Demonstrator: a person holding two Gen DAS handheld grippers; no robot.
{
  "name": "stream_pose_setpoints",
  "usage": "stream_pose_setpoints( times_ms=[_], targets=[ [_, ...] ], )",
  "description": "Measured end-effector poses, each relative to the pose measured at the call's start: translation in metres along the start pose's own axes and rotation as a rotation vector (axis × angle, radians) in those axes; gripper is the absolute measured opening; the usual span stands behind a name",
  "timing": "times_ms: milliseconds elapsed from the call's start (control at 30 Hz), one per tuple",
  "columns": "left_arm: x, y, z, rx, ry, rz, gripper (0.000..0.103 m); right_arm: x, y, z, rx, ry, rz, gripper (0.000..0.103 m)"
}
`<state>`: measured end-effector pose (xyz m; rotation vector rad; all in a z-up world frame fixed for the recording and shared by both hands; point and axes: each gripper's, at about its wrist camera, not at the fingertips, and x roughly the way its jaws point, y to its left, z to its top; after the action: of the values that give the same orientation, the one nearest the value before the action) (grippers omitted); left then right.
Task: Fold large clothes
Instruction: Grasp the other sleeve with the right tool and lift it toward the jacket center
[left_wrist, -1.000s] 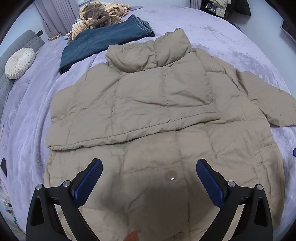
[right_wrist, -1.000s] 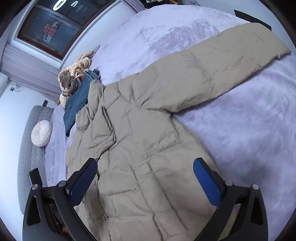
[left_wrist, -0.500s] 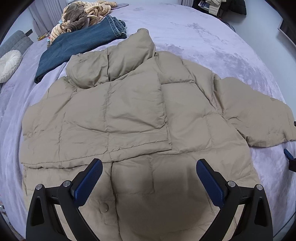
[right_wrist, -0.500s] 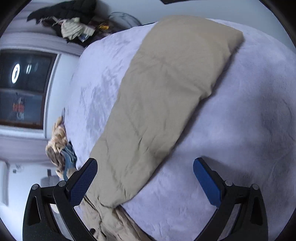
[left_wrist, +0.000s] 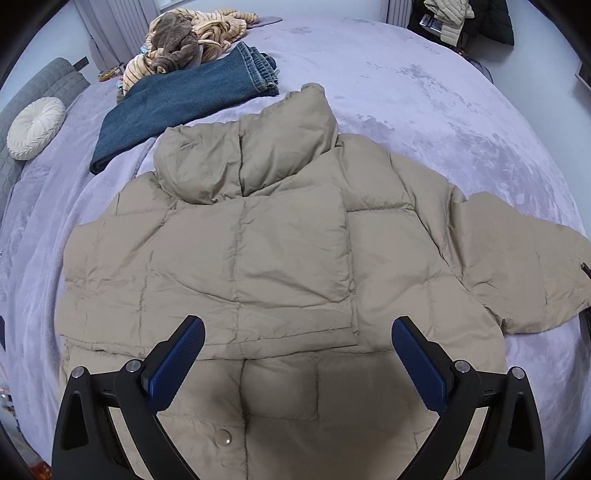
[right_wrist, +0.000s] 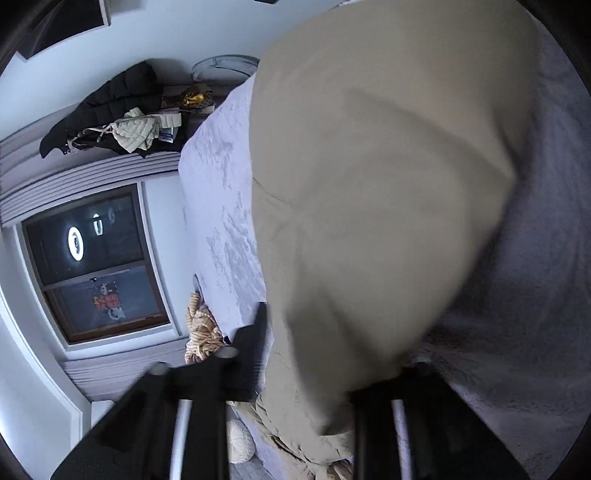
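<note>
A tan puffer jacket (left_wrist: 280, 258) lies spread on the lilac bed cover (left_wrist: 424, 92), collar away from me, its left sleeve folded across the chest. My left gripper (left_wrist: 297, 354) hangs open above the jacket's lower front, touching nothing. The right sleeve (left_wrist: 517, 266) stretches out to the right. In the right wrist view that sleeve (right_wrist: 369, 184) fills the frame, and my right gripper (right_wrist: 332, 373) is shut on its cuff end, with the black fingers (right_wrist: 251, 339) blurred on either side of the cloth.
Folded blue jeans (left_wrist: 184, 107) and a striped brown-and-cream bundle (left_wrist: 184, 44) lie beyond the collar. A round white cushion (left_wrist: 35, 127) rests on the grey quilted headboard (left_wrist: 40, 83). A dark window (right_wrist: 92, 266) and piled coats (right_wrist: 110, 107) stand past the bed.
My right gripper has travelled out along the sleeve to its end, rolled, and gone from wide open to shut on the cuff. The left gripper drifted sideways over the jacket and stayed open.
</note>
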<state>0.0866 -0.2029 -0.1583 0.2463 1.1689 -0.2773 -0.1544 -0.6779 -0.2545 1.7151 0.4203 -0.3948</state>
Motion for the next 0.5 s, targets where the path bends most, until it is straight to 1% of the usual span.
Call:
stream_pose_setpoints(
  times_ms=[67,133,267,367,500],
  targets=[
    [-0.003,0.011,0.001,-0.008,-0.013,0.014,0.102,0.002,0.008,-0.004,-0.04,-0.005,-0.005,0.007],
    [-0.004,0.024,0.002,-0.025,-0.021,0.023,0.102,0.005,0.028,-0.014,-0.12,0.005,-0.008,0.007],
    [-0.004,0.058,0.0,-0.067,-0.034,0.036,0.102,0.015,0.088,-0.049,-0.36,0.052,-0.024,0.007],
    [-0.002,0.085,-0.004,-0.096,-0.045,0.039,0.102,0.032,0.135,-0.091,-0.544,0.094,-0.034,0.007],
    [0.001,0.123,-0.008,-0.133,-0.046,0.037,0.102,0.065,0.193,-0.177,-0.815,0.157,-0.052,0.007]
  ],
)
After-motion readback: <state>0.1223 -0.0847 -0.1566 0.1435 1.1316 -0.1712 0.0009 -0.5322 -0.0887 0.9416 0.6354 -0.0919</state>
